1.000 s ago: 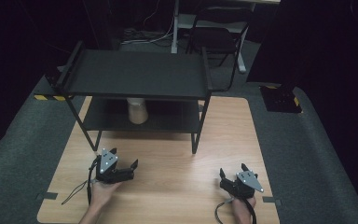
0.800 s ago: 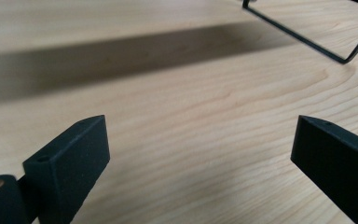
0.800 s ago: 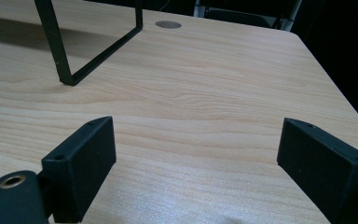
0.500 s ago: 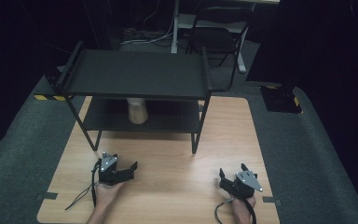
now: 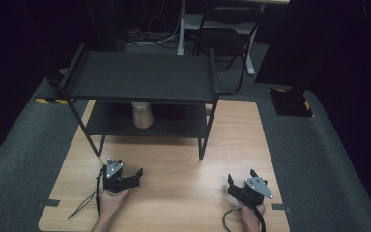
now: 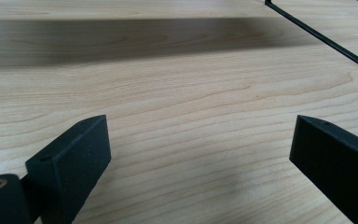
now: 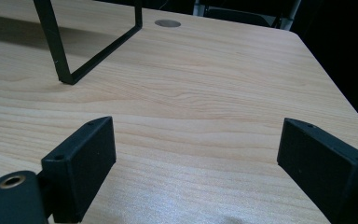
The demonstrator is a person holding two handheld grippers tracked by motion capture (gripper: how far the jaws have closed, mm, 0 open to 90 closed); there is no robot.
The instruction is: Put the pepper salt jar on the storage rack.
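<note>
High view: a black two-tier metal shelf rack (image 5: 140,77) is standing at the far half of a pale wooden table (image 5: 183,159). A cream cylindrical container (image 5: 142,115) is sitting upright on the rack's lower shelf, left of centre, well apart from both grippers. The left gripper (image 5: 134,175) is resting near the table's front left, jaws spread and holding nothing. The right gripper (image 5: 240,179) is lying near the front right, jaws likewise spread over bare wood. A dark folding chair (image 5: 227,38) is standing beyond the table.
</note>
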